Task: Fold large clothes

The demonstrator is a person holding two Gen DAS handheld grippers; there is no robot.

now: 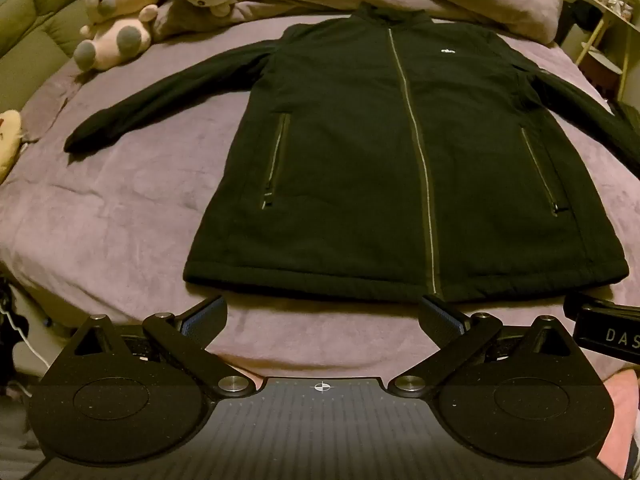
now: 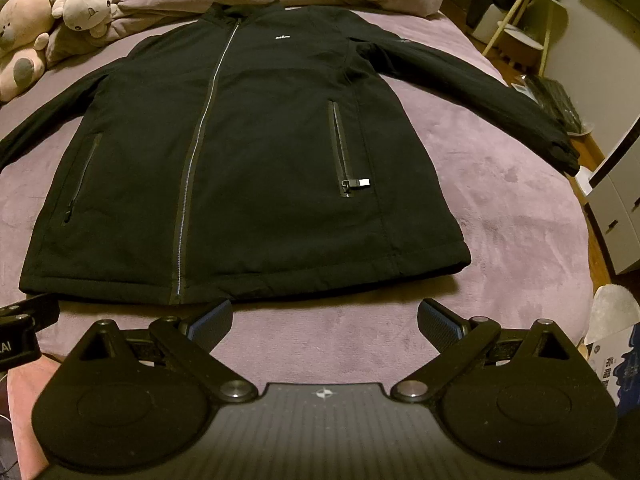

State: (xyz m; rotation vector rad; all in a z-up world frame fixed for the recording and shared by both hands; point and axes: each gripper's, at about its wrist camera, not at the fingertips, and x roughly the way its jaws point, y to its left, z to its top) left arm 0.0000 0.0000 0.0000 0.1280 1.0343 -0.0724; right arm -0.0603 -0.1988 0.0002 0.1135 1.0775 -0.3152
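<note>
Showing "DAS", the right tool point(image 1: 606, 334) nears the jacket point(image 1: 400, 160).

Left wrist: you look steeply down past your left claw point(image 1: 322, 316) at the jacket point(image 1: 360, 160), hem near | Right wrist: same tilt, jacket point(image 2: 260, 152) shifted frame-left | Shared: jacket, bed point(image 1: 120, 208), plush toys point(image 1: 116, 12) upper left.

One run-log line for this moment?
stage: before first fold | jacket: flat, zipped, sleeves out, on bed | left claw: open, empty | right claw: open, empty
</note>
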